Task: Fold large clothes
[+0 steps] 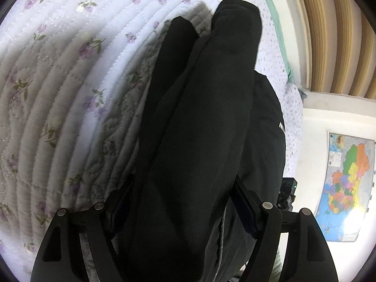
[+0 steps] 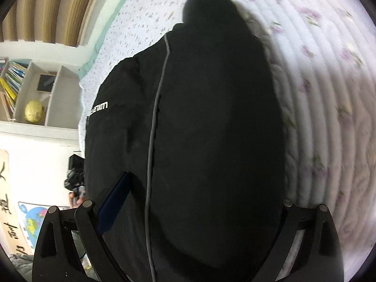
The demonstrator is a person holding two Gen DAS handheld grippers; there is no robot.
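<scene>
From the left wrist I see one black fabric jacket (image 1: 199, 122) bunched thick between the fingers of my left hand-held gripper (image 1: 183, 209), which stand wide around it, over the one quilted floral bedspread (image 1: 58, 82); I judge that this bulk could slump and undo the fold. From the right wrist, the right hand-held gripper (image 2: 195, 209) stands widest around that jacket, grey zip (image 2: 155, 108) up; one pad is hidden, so I cannot tell whether it clamps.

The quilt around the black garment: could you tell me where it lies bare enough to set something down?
The floral quilt lies bare left of the black garment in the left wrist view and right of it in the right. Between both grippers' fingers, cloth fills the space.
</scene>
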